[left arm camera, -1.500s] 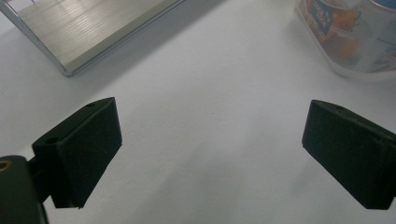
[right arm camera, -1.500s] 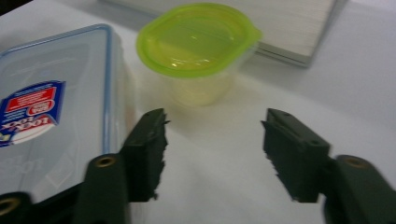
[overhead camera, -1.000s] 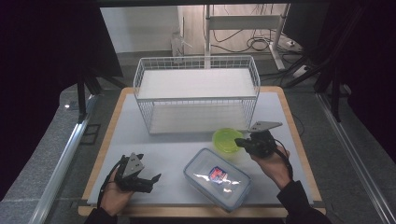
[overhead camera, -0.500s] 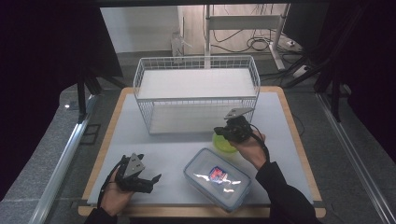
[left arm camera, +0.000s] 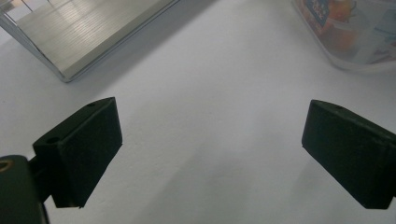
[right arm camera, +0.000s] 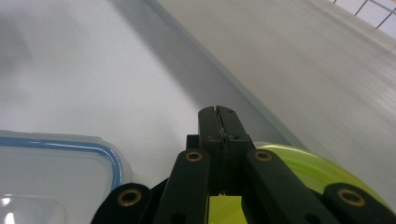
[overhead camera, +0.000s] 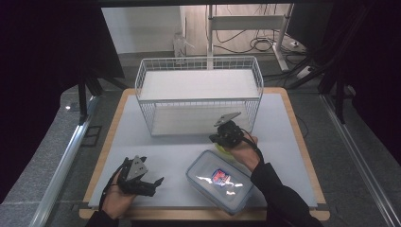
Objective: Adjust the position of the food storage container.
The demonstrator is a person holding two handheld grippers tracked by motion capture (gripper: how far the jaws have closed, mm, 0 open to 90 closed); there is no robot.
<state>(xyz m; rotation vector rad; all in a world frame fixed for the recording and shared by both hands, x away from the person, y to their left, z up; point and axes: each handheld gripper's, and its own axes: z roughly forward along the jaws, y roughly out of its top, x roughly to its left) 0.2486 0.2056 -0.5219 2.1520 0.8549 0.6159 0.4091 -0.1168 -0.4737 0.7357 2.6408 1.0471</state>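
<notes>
Table (overhead camera: 283,118): white mat on a wooden board; bare room at the left and along the right edge.

Wire basket (overhead camera: 198,97): white, stands at the far middle, its front wall just beyond the right gripper.

Lidded container (overhead camera: 220,182): clear, blue-sealed, lies at the near edge between the two hands, close beside the right forearm.

Green dish (right arm camera: 299,172): lime-yellow, round-rimmed, shallow, glossy. Lies on the mat between basket front and container; in the high view it peeks out (overhead camera: 220,148) under the right hand.

Right gripper (overhead camera: 226,134): directly over the dish. Jaws pressed together in the right gripper view (right arm camera: 219,122), pinching the dish's rim, which shows yellow below them.

Left gripper (overhead camera: 142,182): near left corner, well apart from the dish. Jaws spread wide, holding nothing, bare mat between them (left arm camera: 210,154).
</notes>
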